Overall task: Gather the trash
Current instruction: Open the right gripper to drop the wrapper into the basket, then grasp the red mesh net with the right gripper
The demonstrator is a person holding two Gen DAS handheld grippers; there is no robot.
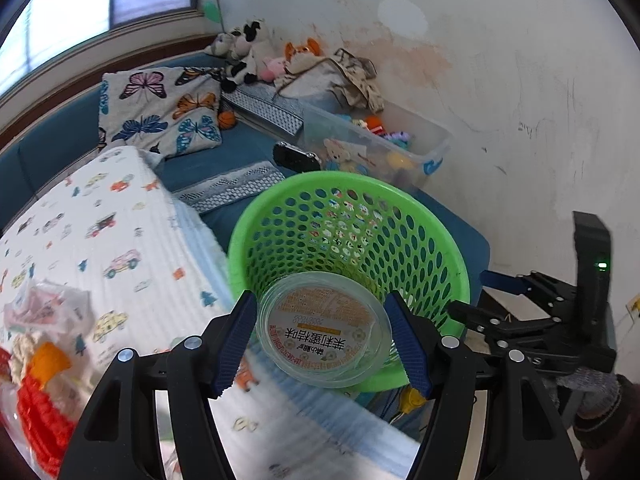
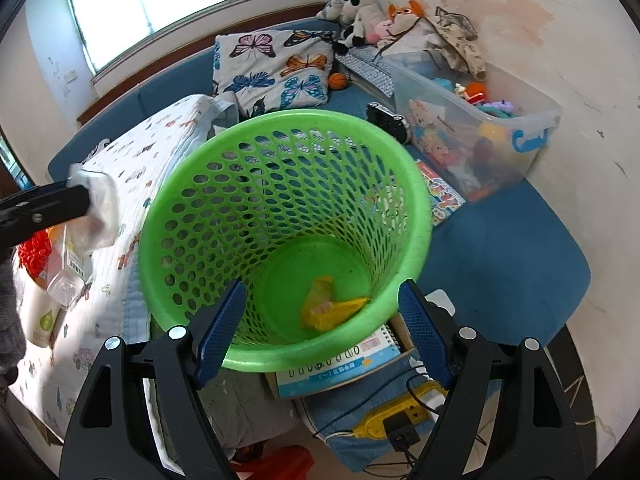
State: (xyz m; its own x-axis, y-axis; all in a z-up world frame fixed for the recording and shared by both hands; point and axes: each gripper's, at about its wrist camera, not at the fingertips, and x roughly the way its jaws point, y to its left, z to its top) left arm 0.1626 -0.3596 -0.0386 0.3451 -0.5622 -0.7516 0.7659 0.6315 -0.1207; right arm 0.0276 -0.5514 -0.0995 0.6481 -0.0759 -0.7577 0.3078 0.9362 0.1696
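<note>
The left hand-held gripper (image 1: 324, 340) is clamping a round, clear plastic cup with a printed foil lid (image 1: 323, 330) between its ribbed blue pads, the cup sitting just at the near rim of the perforated green plastic basket (image 1: 352, 236) — whose bottom its body is hiding in that view. The right hand-held gripper (image 2: 322, 328) is standing wide open and holding nothing, its pads flanking the basket's near wall. Inside on the smooth floor, a crumpled yellow wrapper (image 2: 330, 308) is lying. The basket is resting beside a quilted white blanket with car prints (image 2: 160, 140) — its base blurred.
</note>
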